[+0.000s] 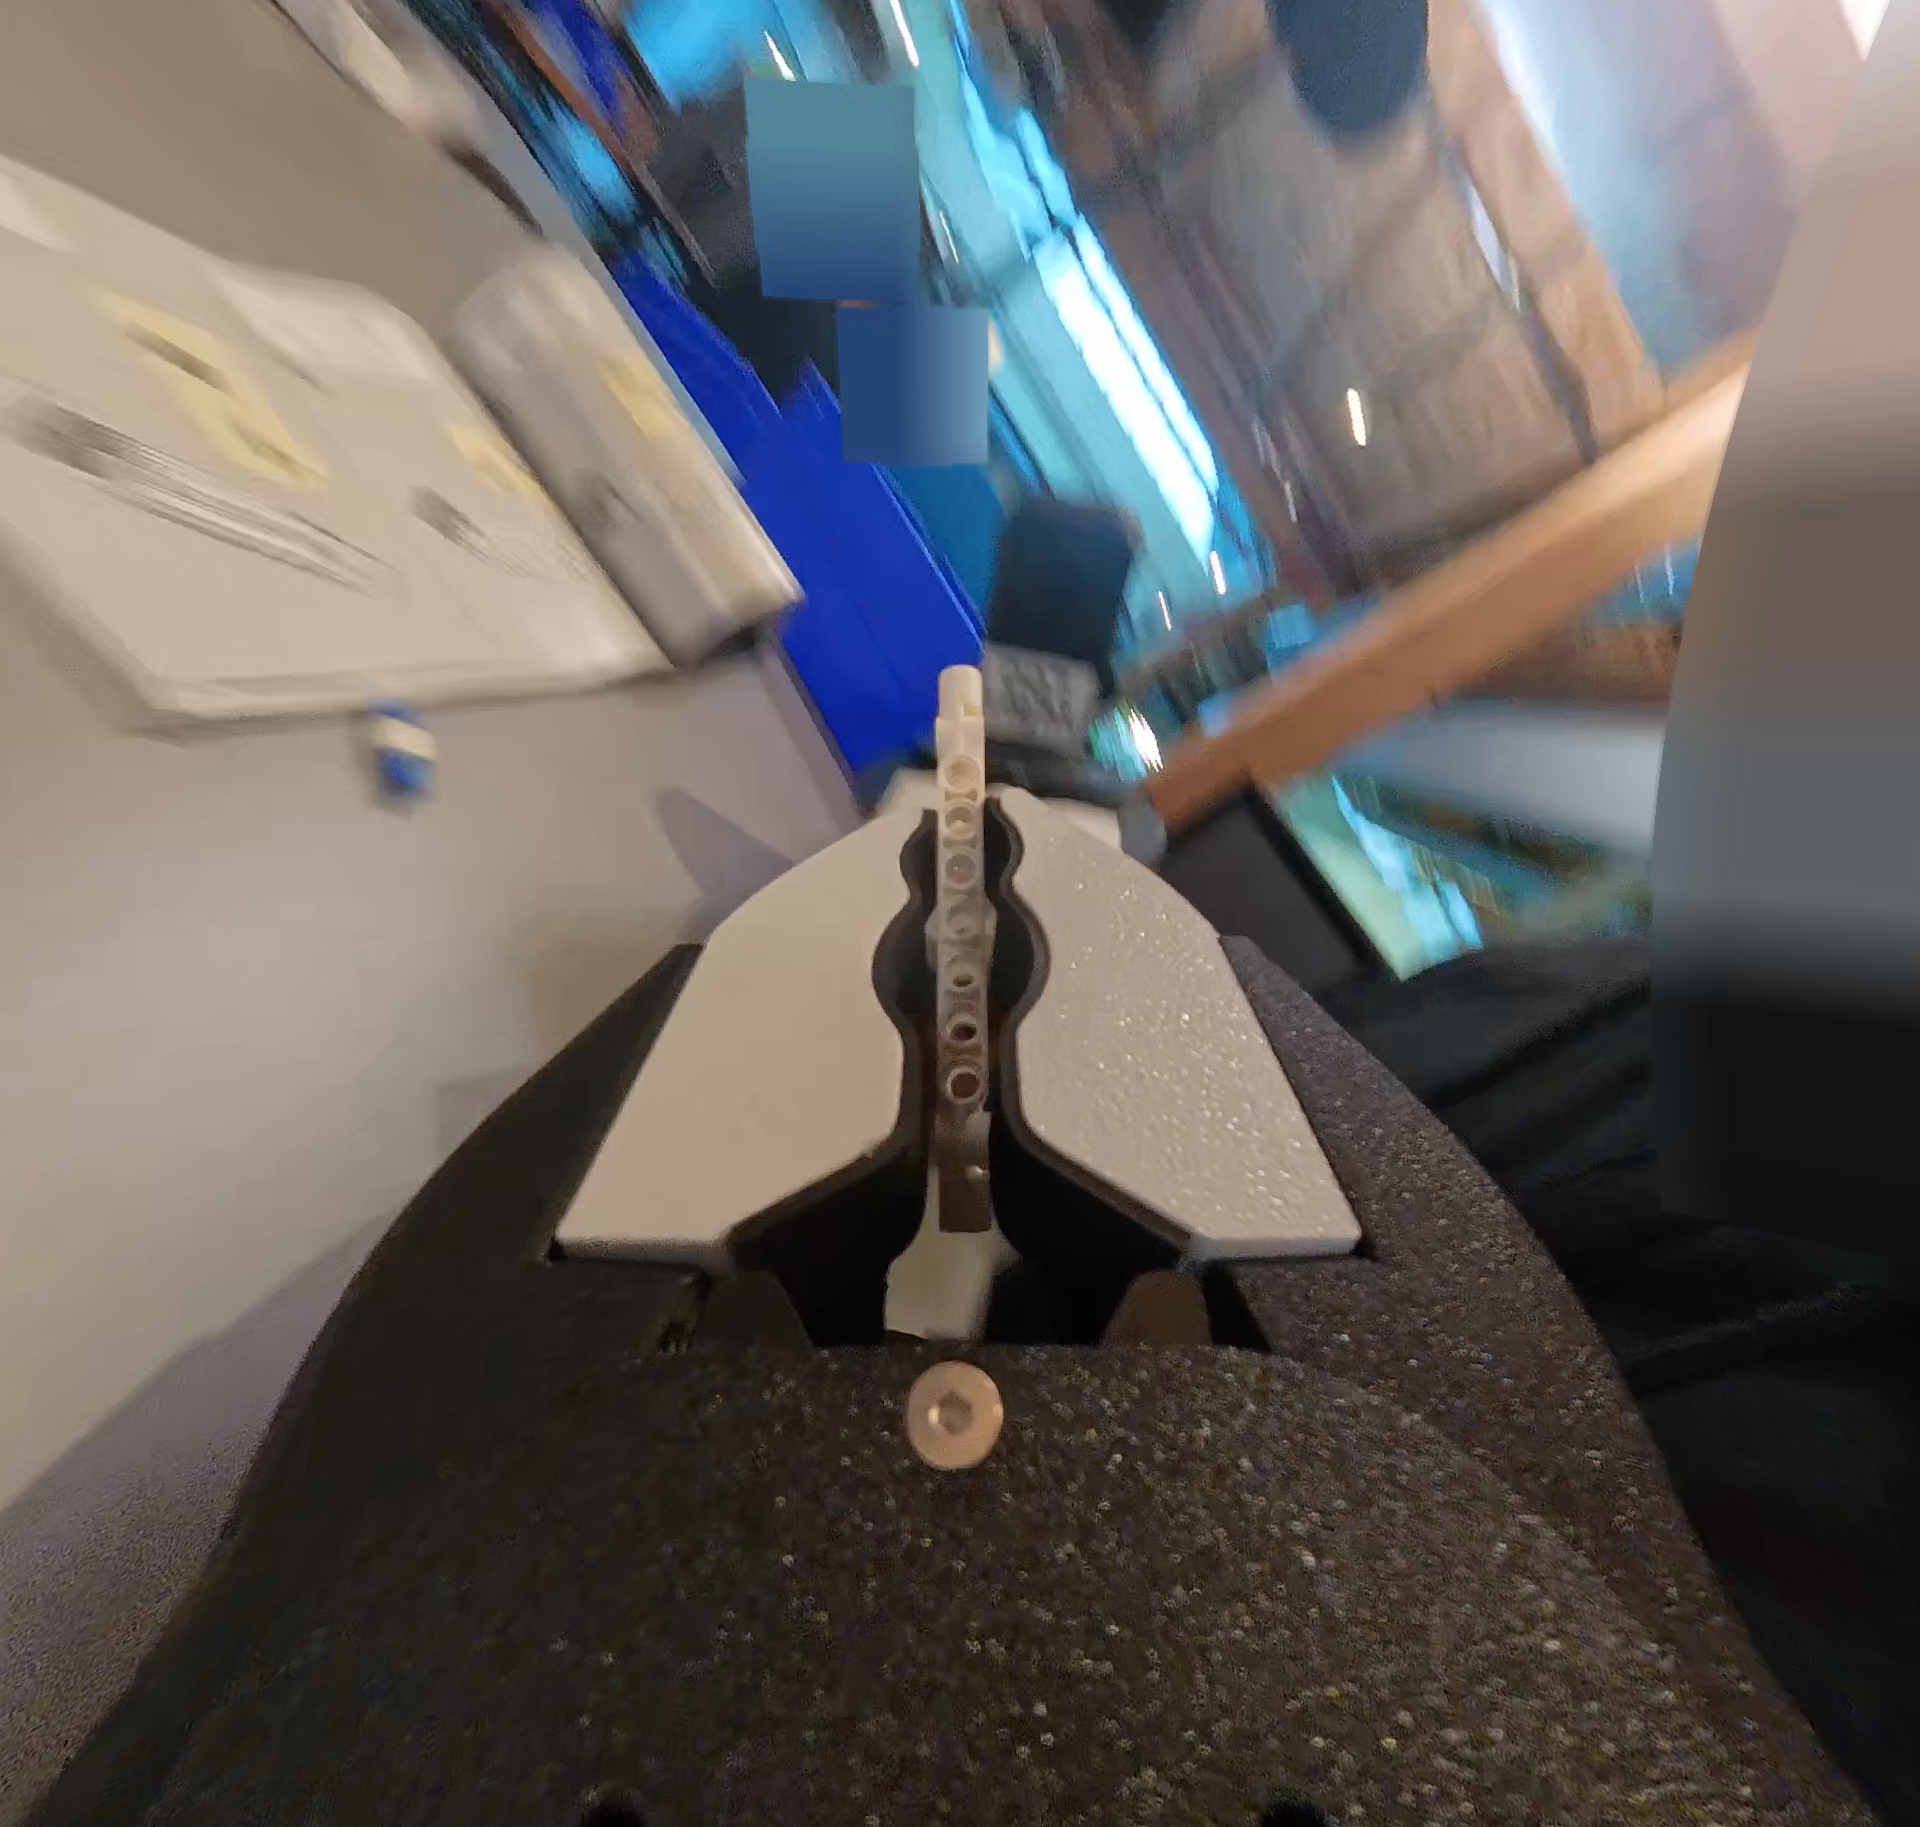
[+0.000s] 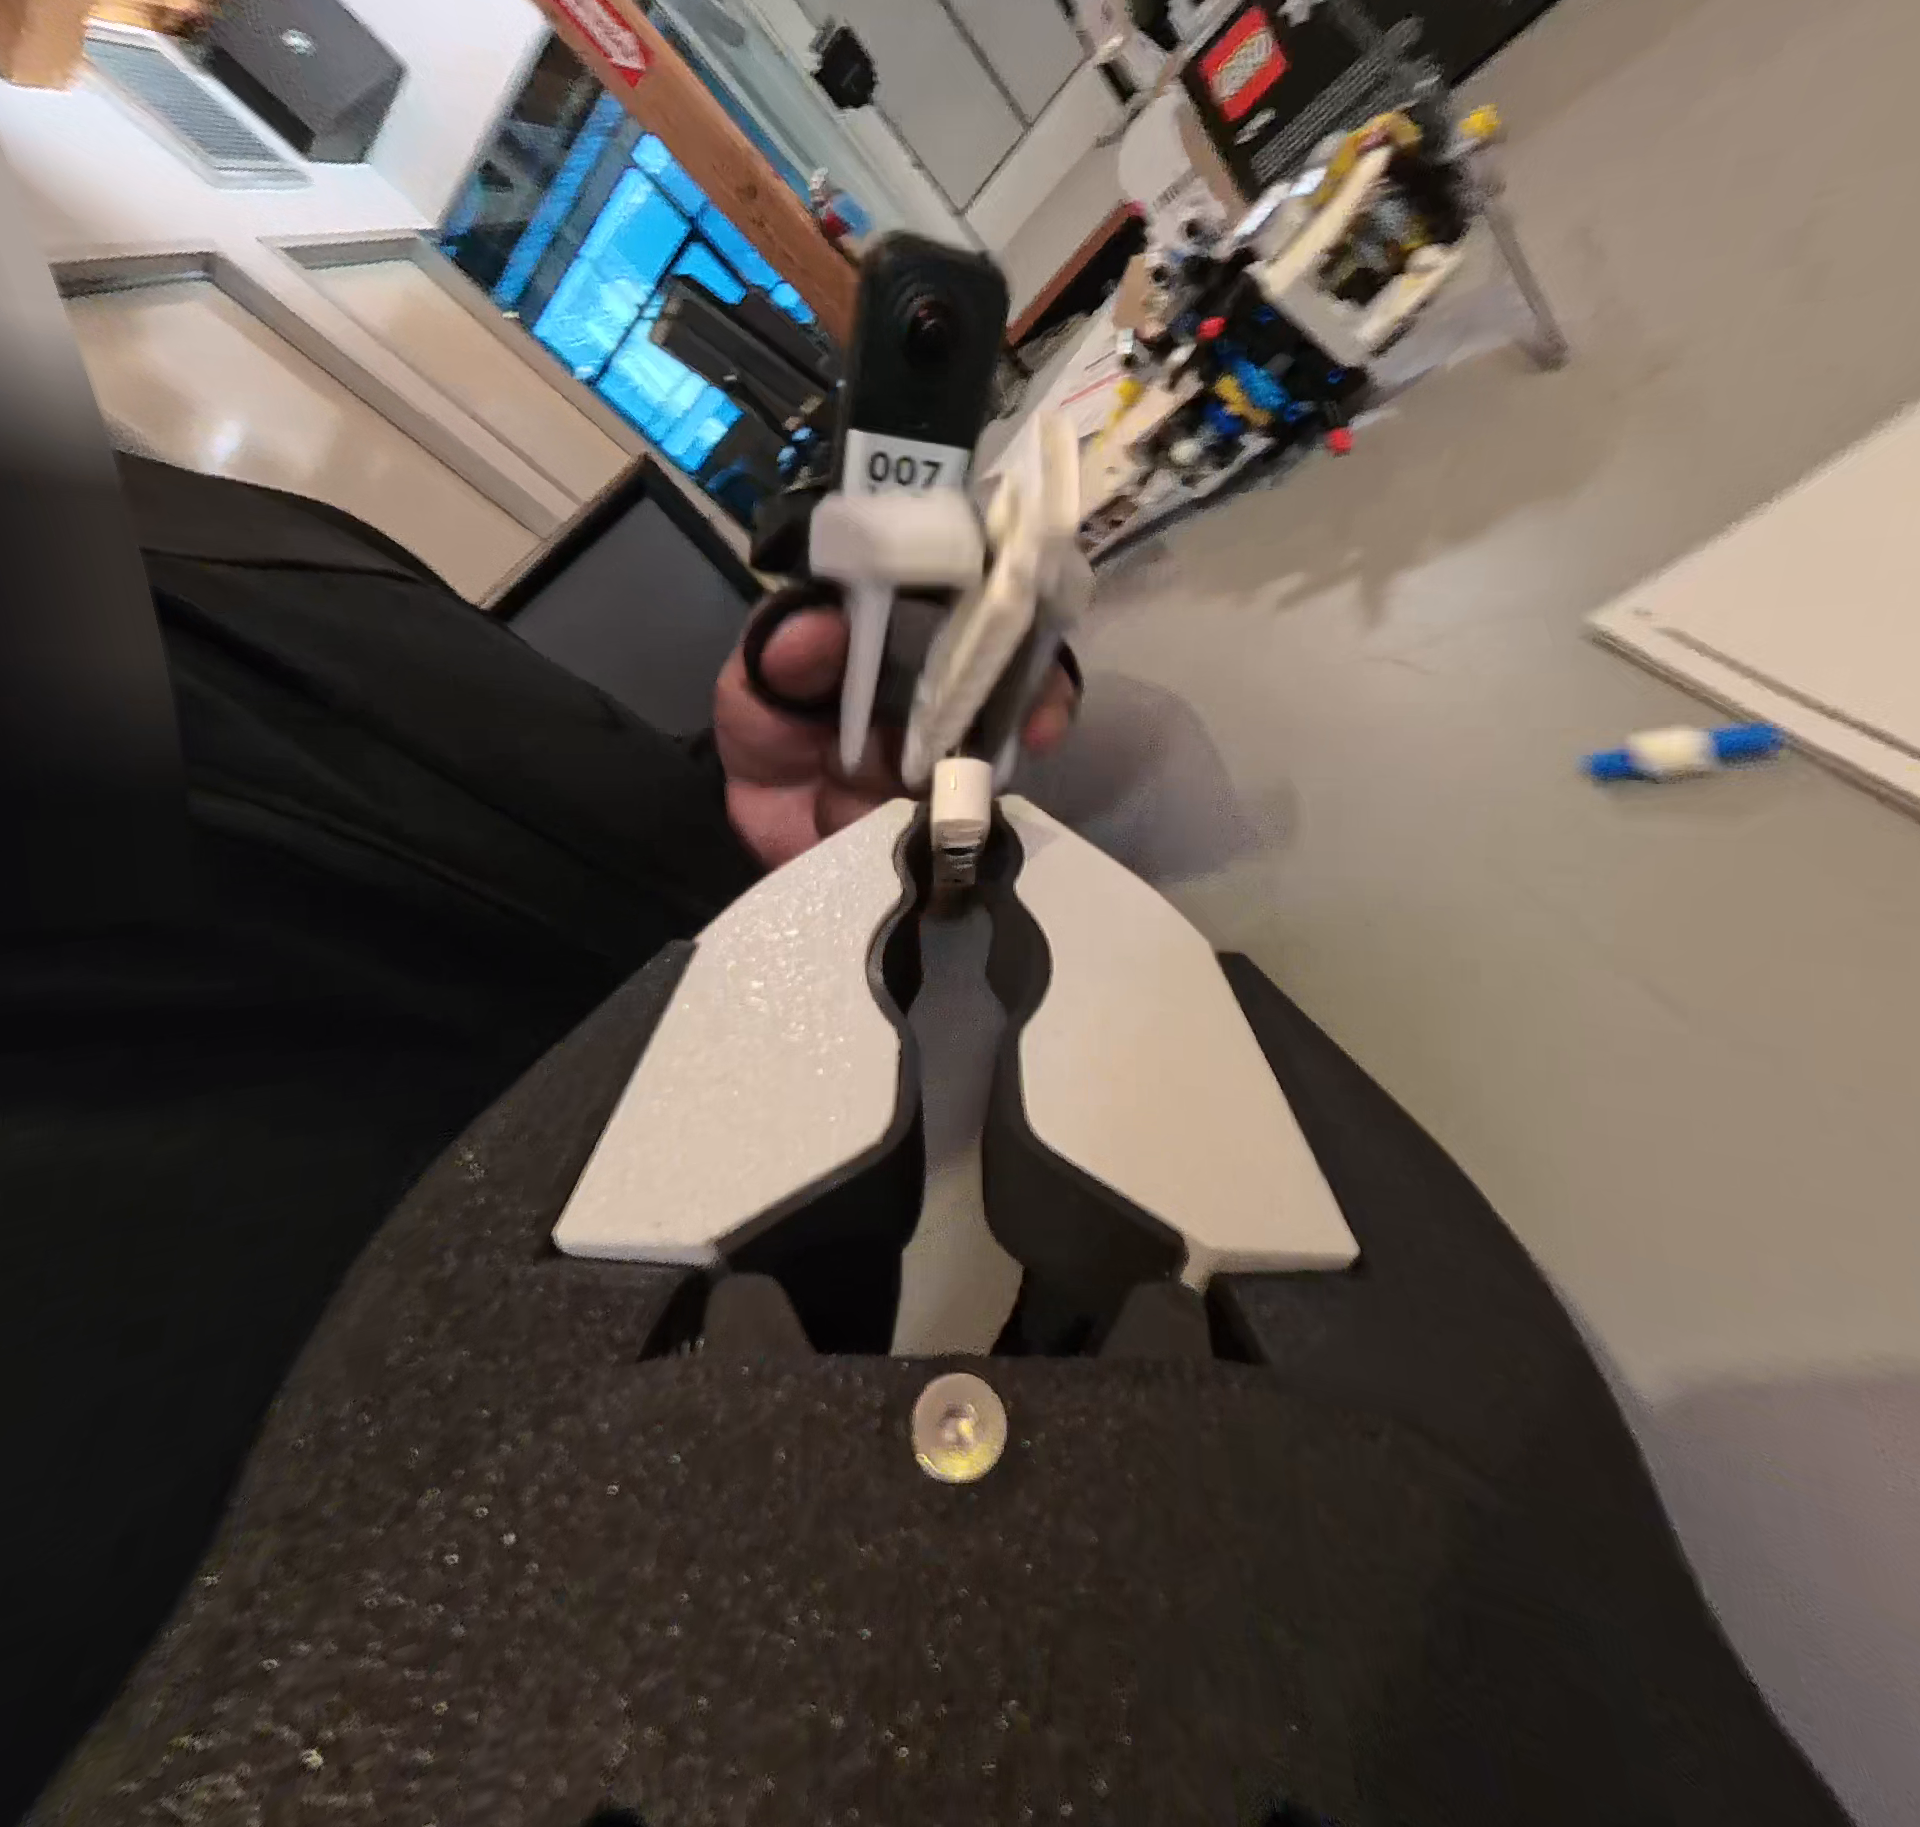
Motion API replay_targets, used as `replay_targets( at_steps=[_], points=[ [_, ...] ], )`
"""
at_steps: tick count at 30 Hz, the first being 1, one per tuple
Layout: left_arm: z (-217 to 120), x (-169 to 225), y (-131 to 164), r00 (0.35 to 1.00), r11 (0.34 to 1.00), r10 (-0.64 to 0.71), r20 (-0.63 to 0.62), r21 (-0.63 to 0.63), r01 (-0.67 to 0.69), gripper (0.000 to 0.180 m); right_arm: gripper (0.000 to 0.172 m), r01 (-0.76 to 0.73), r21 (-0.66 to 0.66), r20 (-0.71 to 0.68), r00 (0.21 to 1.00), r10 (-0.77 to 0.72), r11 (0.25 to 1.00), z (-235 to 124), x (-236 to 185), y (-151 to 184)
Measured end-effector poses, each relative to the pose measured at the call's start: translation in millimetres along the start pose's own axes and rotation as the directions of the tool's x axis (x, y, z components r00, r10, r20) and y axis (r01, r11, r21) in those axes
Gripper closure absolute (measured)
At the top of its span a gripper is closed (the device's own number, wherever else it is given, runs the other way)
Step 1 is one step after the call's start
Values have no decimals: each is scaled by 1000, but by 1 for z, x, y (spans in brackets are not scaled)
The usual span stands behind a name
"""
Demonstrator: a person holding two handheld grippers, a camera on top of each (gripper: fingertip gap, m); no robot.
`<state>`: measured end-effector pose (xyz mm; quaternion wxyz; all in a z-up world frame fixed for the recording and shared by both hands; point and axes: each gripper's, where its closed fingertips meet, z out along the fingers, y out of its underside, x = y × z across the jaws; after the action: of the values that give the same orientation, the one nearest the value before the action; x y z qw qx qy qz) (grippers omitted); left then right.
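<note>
long white perforated plastic beam (image 1: pixel 964 904) lies between left gripper (image 1: pixel 961 821) fingers, tip past them. open white paper booklet (image 1: pixel 291 489) left of beam, small blue-white brick piece (image 1: pixel 400 743) before booklet. short white plastic connector (image 2: pixel 958 821) between right gripper (image 2: pixel 958 842) fingertips; left gripper just behind connector; blue-white rod piece (image 2: pixel 1683 749) far right of connector on grey table (image 2: pixel 1455 842).

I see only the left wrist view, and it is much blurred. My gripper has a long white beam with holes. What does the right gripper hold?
Observer: The right gripper is shut on a small white connector piece, near its fingertips.
Operator: Is my left gripper visible from there?
Observer: Yes. The left gripper is just beyond that connector piece, gripped by a hand.
Operator: What lies on the table on that side?
Observer: A small blue and white assembly lies on the grey table, beside a white board.
</note>
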<state>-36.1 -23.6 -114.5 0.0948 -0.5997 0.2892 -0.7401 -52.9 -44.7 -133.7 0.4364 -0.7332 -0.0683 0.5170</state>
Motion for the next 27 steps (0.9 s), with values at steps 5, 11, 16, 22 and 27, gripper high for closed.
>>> replay_targets(
  at_steps=[5,11,16,22,27],
  points=[
    [-12,-10,4,993,997,55,102,-53,-50,171,164,-17,22,-72,997,19,1000,-37,16,-4],
    [-6,-41,31,893,885,369,257,-392,-253,171,164,44,-9,-55,998,-44,999,-29,10,-1],
    [-9,-52,48,847,780,478,234,-557,-286,164,164,95,-64,-90,991,-100,993,-23,13,5],
    [-8,-37,26,763,723,627,160,-485,-492,149,164,151,-75,-108,982,-158,986,-17,16,0],
    [0,-11,17,804,770,591,66,-343,-538,150,164,160,48,-57,986,-157,986,-15,10,-18]
  ],
)
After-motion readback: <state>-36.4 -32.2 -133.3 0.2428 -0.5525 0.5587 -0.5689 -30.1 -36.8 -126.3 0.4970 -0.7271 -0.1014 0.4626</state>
